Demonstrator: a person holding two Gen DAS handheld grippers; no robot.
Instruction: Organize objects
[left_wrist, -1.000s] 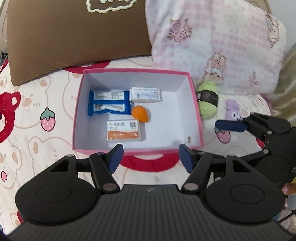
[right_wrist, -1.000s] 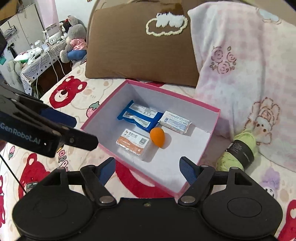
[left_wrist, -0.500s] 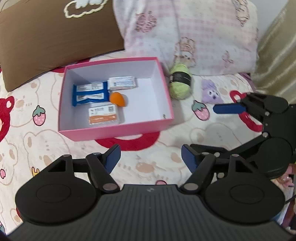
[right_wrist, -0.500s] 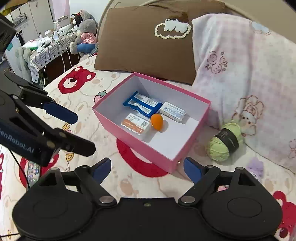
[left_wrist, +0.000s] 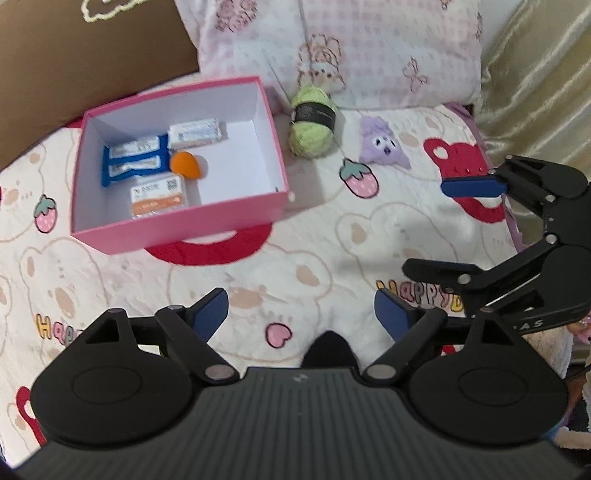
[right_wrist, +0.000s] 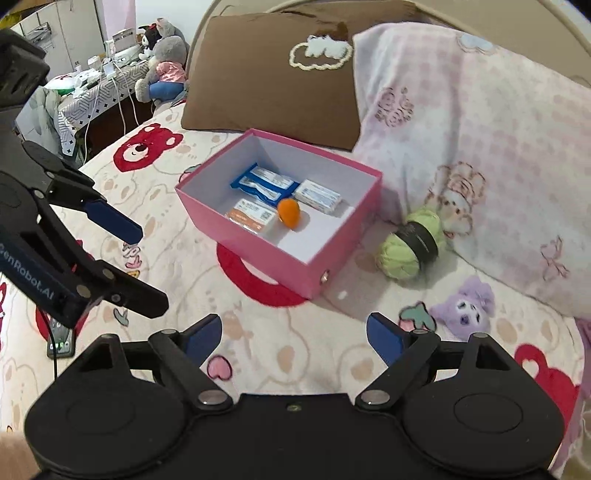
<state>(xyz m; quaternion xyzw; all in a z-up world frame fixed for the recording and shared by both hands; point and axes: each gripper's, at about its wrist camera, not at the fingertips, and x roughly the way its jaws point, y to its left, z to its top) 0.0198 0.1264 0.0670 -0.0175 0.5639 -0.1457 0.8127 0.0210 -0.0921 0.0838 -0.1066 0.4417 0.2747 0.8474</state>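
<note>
- While the pink box already holds four items, yarn ball and purple plush lie outside on the bedspread, likely next.
- Left gripper empty, jaws opening; right gripper wide, empty, ready for pickup.

Pink box on bedspread — green yarn ball beside it, right gripper empty

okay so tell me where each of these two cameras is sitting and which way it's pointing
Left wrist: rides on the left tongs, looking down at the bed; its jaws are opening, empty; the right tongs show at right.
Right wrist: rides on the right tongs, jaws open and empty, angled toward the pillows; the left tongs show at left.
Shared: pink box, green yarn, purple toy.
</note>
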